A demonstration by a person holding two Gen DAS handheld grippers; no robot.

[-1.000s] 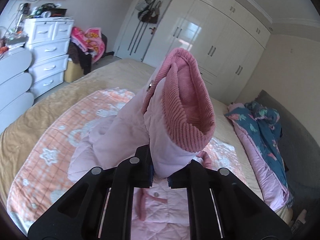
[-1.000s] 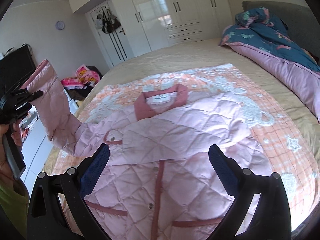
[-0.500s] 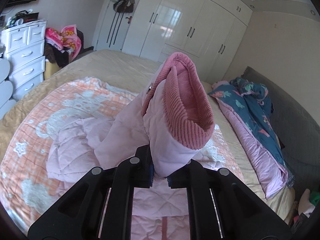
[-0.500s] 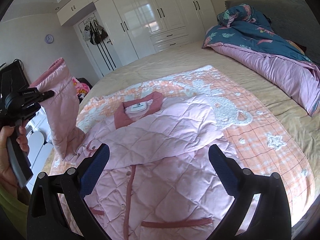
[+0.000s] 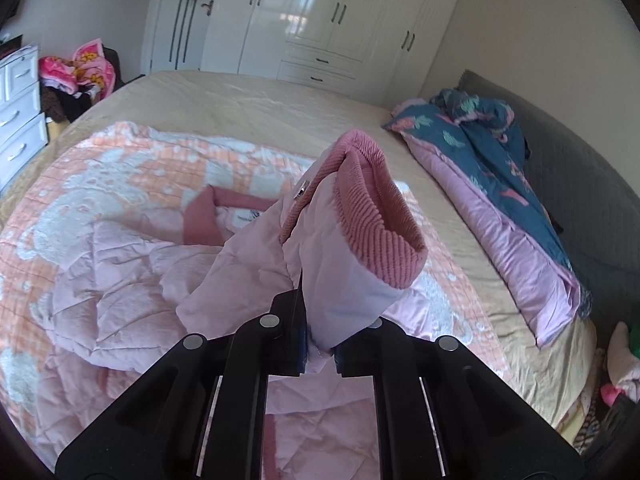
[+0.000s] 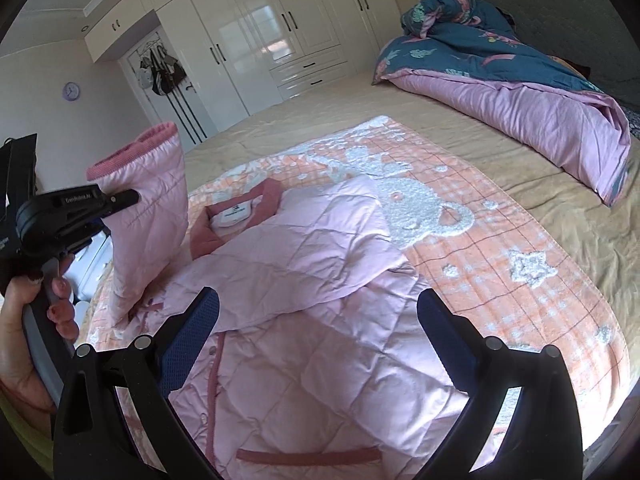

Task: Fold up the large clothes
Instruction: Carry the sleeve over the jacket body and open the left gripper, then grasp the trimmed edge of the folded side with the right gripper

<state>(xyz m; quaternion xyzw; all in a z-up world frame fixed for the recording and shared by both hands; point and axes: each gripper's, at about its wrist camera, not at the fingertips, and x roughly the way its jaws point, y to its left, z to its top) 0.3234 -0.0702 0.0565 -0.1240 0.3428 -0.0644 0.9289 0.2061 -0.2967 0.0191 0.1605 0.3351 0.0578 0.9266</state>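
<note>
The bed (image 6: pixel 320 128) carries a tan cover, and an orange and white patterned blanket (image 6: pixel 500 248) is spread across its near half. A folded duvet (image 6: pixel 520 108), teal on top and lilac beneath, lies along the side next to the grey headboard (image 6: pixel 560 4). White wardrobes (image 5: pixel 340 20) line the far wall.

The pink quilted jacket (image 6: pixel 304 304) lies flat on the blanket, front side up, collar toward the wardrobes. One sleeve is folded across the chest. The other sleeve (image 6: pixel 148 216) is raised clear of the bed, its ribbed darker-pink cuff (image 5: pixel 376 216) uppermost.

The left gripper (image 5: pixel 320 350) has its jaws clamped on the raised sleeve just below the cuff. In the right wrist view a hand (image 6: pixel 28 320) holds this gripper's handle.

The right gripper (image 6: pixel 318 330) hovers above the lower front of the jacket with its jaws wide apart and nothing between them; it appears not to touch the fabric.
</note>
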